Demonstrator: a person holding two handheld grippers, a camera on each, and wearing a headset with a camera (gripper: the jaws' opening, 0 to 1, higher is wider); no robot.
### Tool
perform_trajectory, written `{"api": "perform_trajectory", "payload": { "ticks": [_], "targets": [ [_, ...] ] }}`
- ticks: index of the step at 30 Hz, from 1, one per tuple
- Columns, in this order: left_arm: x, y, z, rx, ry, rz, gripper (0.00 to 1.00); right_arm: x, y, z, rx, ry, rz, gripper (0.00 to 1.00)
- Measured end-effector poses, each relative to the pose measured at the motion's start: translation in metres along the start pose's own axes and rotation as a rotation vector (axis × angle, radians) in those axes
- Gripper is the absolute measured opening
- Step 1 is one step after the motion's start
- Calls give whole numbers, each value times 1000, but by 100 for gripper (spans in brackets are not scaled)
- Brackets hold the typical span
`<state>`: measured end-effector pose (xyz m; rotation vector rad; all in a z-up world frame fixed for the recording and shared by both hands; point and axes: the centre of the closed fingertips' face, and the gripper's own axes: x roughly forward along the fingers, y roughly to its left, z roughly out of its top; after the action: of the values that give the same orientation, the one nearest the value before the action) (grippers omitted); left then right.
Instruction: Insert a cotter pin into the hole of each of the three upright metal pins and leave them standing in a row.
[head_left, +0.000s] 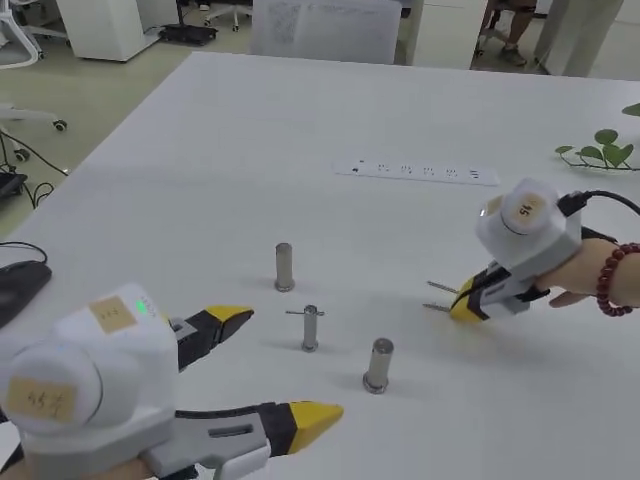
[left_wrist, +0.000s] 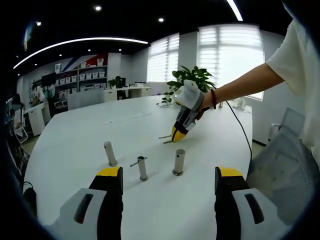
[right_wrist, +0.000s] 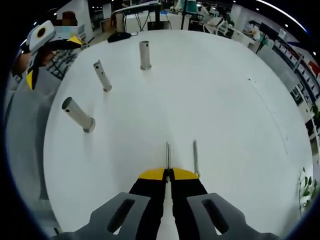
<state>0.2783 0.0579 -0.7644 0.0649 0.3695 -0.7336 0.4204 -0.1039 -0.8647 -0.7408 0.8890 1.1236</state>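
Three upright metal pins stand in a diagonal row on the white table: far, middle and near. The middle pin has a cotter pin through its hole. My right gripper rests low on the table to the right of the row, shut on a cotter pin that sticks out forward. A second cotter pin lies on the table just beside that jaw. My left gripper is held wide open at the near left, with nothing between its fingers, facing the pins.
A white power strip lies farther back on the table. Green plant leaves reach in at the right edge. A black object sits at the left edge. Chairs and cabinets stand beyond the table.
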Motion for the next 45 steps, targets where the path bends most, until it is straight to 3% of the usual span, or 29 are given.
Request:
{"api": "perform_trajectory", "payload": {
  "ticks": [14, 27, 38, 45],
  "targets": [
    [3, 0, -2, 8, 14, -12, 74, 1, -2, 0, -84, 34, -18, 4],
    [3, 12, 7, -16, 2, 6, 73, -3, -5, 4, -128, 42, -55, 3],
    [4, 8, 14, -15, 1, -6, 69, -17, -4, 18, -181, -11, -94, 3],
    [6, 4, 19, -24, -2, -23, 67, -38, 15, 40, -239, -70, -124, 3]
  ]
}}
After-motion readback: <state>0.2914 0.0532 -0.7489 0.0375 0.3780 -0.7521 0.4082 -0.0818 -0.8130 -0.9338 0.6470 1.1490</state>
